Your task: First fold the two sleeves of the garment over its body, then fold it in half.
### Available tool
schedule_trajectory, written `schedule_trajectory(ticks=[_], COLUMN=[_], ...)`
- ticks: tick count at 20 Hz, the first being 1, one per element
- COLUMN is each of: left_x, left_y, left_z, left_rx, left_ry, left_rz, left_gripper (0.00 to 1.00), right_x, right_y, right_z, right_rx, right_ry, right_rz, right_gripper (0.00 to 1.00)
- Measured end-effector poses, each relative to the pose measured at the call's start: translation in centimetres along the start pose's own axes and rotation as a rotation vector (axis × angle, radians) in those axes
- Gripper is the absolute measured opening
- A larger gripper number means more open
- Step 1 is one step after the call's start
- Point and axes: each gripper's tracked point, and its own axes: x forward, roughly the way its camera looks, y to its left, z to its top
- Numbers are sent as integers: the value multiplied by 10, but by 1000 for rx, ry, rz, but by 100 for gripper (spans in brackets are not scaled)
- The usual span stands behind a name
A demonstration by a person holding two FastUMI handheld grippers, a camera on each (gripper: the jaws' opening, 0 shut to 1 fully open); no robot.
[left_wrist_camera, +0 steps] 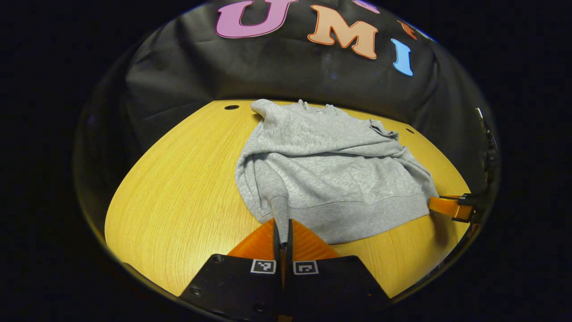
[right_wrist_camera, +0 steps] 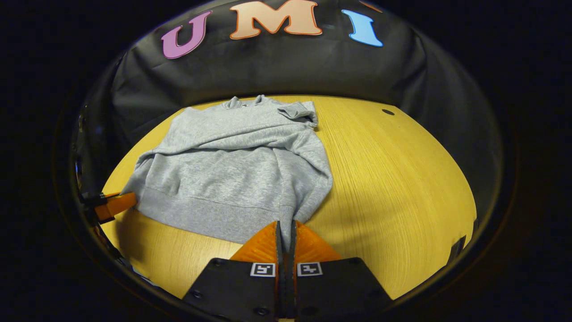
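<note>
Both sleeves folded over grey sweatshirt [left_wrist_camera: 330, 174] on wooden table [left_wrist_camera: 178, 197], just ahead of fingers. Left gripper [left_wrist_camera: 282, 230] pinched tight on ribbed hem at one bottom corner; right gripper [right_wrist_camera: 286, 230] clamped on hem at other corner.

Soft, matt knitted cloth with a faintly mottled fleece texture makes up the garment [left_wrist_camera: 330, 174], and a ribbed band is seen along the hem nearest the left tongs [left_wrist_camera: 282, 232]. Under it, smooth wood with fine straight grain and a slight sheen is shown by the bench [left_wrist_camera: 178, 192]. Ridged, hard-looking plastic is seen on the fingers of the right tongs [right_wrist_camera: 286, 235]. Beyond the garment, matt wrinkled cloth forms the booth wall [right_wrist_camera: 268, 71].
</note>
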Motion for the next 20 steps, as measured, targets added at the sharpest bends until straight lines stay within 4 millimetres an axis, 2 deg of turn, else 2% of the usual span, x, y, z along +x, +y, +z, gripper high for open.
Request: schedule_trajectory(ticks=[4, 8, 13, 17, 20], left_x=[-2, -6, -7, 5, 17], left_y=[-1, -5, -16, -21, -20], left_z=[2, 17, 64, 110, 146], left_rx=[-30, -93, -113, -189, -184], left_ry=[24, 19, -61, -127, -180], left_rz=[-7, -18, -48, -75, -76], left_gripper=[0, 0, 0, 0, 0], right_x=[-3, -10, -14, -1, 15], right_y=[-1, -1, 3, 3, 4], right_z=[4, 19, 71, 110, 140], right_rx=[14, 23, 56, 48, 51], right_ry=[0, -28, -119, -167, -195], right_rz=[7, 23, 51, 69, 79], right_gripper=[3, 3, 3, 3, 3])
